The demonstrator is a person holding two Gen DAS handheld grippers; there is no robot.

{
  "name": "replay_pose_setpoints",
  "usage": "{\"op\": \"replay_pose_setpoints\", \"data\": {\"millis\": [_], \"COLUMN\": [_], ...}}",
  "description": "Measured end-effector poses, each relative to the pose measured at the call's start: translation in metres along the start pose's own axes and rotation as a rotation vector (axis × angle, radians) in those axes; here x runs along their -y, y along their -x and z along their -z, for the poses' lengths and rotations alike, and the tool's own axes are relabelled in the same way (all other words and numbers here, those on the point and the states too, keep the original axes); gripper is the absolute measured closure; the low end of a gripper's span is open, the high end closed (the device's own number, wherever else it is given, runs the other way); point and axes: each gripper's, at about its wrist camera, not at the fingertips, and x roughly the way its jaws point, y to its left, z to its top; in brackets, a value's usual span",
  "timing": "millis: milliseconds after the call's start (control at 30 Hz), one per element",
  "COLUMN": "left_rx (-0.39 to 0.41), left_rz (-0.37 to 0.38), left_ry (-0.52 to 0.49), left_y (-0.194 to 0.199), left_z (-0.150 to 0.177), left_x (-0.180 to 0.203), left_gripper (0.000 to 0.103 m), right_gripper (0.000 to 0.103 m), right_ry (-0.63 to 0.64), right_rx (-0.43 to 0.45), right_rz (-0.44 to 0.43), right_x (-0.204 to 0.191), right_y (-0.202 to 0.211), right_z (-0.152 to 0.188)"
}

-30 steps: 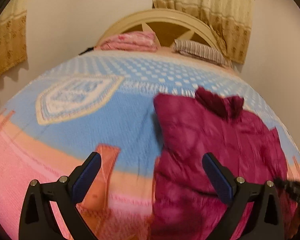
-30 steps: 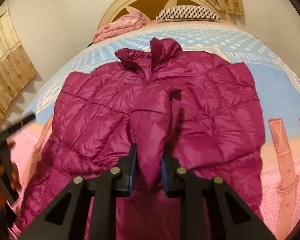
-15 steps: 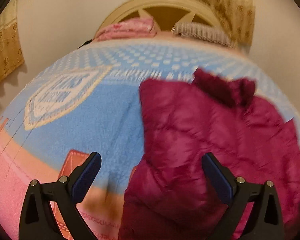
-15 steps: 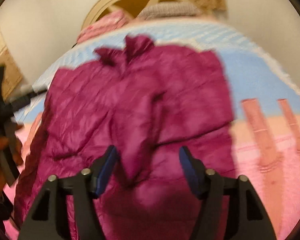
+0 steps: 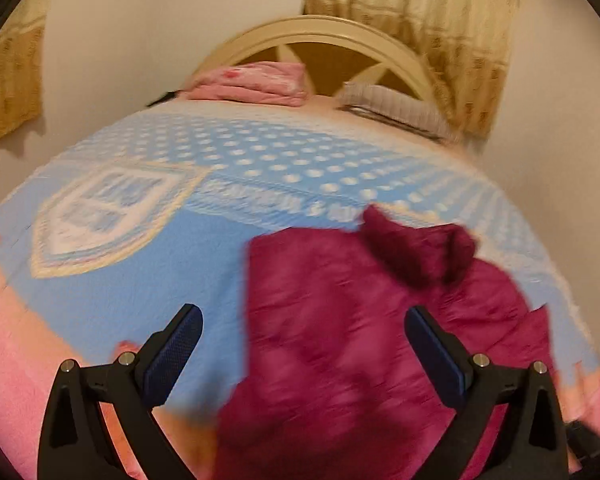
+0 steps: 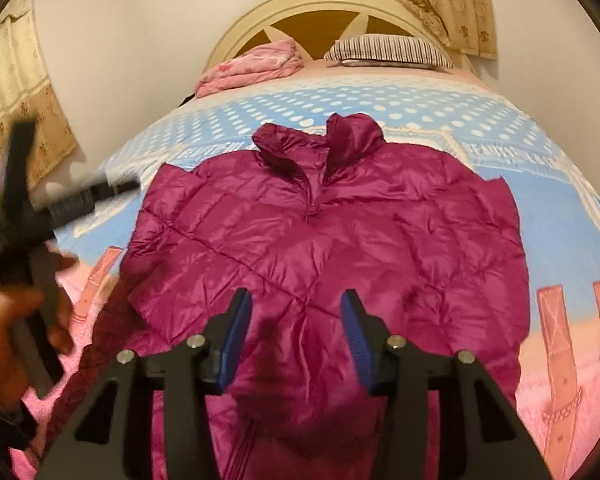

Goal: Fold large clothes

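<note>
Magenta quilted puffer jacket (image 6: pixel 324 248) lies front-up on the blue/pink blanket (image 6: pixel 560 216), collar at 12 o'clock, sleeves folded in over the body, fabric shiny w/ creases. Right gripper (image 6: pixel 296 332) at 6 o'clock over the hem, fingers apart, holding nothing. Left gripper (image 5: pixel 302 354) fingers wide apart above the jacket's edge; blurred, prob. not touching it.

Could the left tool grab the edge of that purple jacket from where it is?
Probably yes. The left tool is open and the jacket edge lies just ahead between its fingers on the bed, nothing covering it.
</note>
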Motion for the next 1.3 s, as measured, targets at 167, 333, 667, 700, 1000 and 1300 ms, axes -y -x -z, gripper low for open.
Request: {"op": "replay_pose_setpoints", "data": {"millis": [167, 333, 667, 700, 1000, 1300], "left_rx": [-0.108, -0.143, -0.170, -0.176, -0.208, -0.212], "left_rz": [-0.016, -0.063, -0.069, -0.074, -0.105, -0.118], "left_ry": [-0.035, -0.067, -0.066, -0.069, -0.094, -0.108], "left_y": [-0.054, -0.081, -0.082, -0.083, -0.091, -0.094], "left_z": [0.018, 0.053, 0.068, 0.069, 0.071, 0.071], "left_x": [0.015, 0.004, 0.003, 0.004, 0.011, 0.014], "left_gripper": [0.002, 0.002, 0.002, 0.002, 0.001, 0.001], "right_gripper": [0.053, 0.055, 0.055, 0.055, 0.054, 0.054], "right_ry": [-0.043, -0.023, -0.027, -0.022, 0.017, 0.041], "right_rx": [-0.032, -0.048, -0.036, -0.036, -0.038, -0.034], "right_rz": [0.044, 0.061, 0.095, 0.105, 0.155, 0.183], "right_x": [0.015, 0.019, 0.020, 0.019, 0.011, 0.007], "right_y": [-0.024, -0.038, -0.051, -0.052, -0.057, -0.059], "right_z": [0.006, 0.017, 0.028, 0.029, 0.030, 0.031]}}
